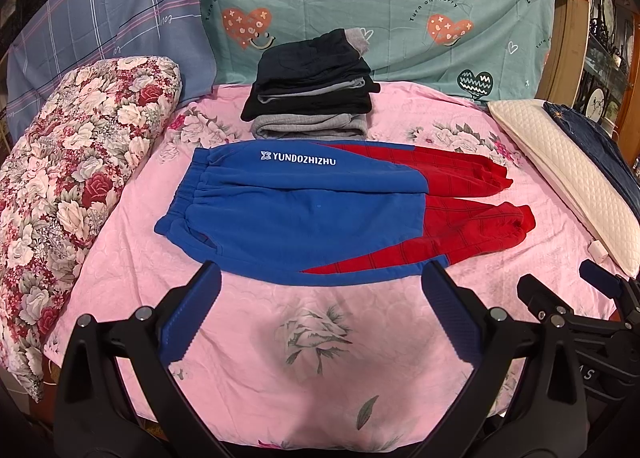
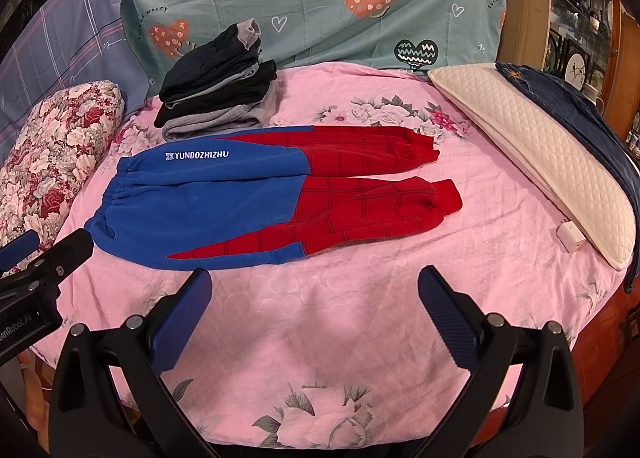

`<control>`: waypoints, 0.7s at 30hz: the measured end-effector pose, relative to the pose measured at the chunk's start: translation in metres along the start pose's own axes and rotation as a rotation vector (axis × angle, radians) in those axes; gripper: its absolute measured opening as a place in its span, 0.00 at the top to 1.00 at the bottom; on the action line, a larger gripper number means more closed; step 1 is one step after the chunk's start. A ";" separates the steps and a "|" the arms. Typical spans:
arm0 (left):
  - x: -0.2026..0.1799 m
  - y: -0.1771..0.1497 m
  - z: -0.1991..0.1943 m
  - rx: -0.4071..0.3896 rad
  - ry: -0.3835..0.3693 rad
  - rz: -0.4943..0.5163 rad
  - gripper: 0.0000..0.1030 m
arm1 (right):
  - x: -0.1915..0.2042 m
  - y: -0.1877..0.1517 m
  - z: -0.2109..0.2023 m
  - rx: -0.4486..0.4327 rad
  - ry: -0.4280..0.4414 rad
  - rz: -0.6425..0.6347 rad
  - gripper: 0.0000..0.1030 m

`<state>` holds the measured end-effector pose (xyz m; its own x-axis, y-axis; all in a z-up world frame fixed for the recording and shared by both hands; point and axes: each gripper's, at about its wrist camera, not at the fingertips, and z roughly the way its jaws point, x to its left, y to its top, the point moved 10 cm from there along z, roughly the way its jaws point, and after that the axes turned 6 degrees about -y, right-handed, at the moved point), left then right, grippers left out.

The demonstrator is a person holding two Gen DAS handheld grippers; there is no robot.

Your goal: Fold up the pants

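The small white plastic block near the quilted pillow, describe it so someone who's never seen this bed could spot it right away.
Start at the pink floral bedspread and go to the long cream quilted pillow along its right side. The small white plastic block sits on the bedspread against the pillow's near end. It is the only hard, boxy item among soft fabrics.

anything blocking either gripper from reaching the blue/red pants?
Nothing visible. Only bare pink bedspread lies between the open left gripper, the open right gripper and the pants. The folded stack sits beyond the pants, out of the way.
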<state>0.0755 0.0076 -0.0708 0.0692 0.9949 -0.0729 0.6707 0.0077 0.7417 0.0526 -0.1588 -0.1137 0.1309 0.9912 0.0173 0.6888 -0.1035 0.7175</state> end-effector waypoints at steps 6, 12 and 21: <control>0.002 -0.004 0.002 0.003 -0.002 -0.003 0.02 | 0.001 -0.001 0.000 0.003 0.002 -0.001 0.01; 0.002 -0.006 0.004 0.009 -0.001 -0.004 0.02 | 0.003 -0.003 0.002 0.007 0.004 -0.002 0.01; 0.007 -0.006 0.009 0.025 -0.001 -0.017 0.02 | 0.005 -0.005 0.005 0.015 0.004 -0.006 0.01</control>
<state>0.0783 0.0138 -0.0816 0.0583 0.9946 -0.0862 0.6902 0.0222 0.7232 0.0537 -0.1537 -0.1203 0.1238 0.9922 0.0154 0.7004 -0.0984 0.7069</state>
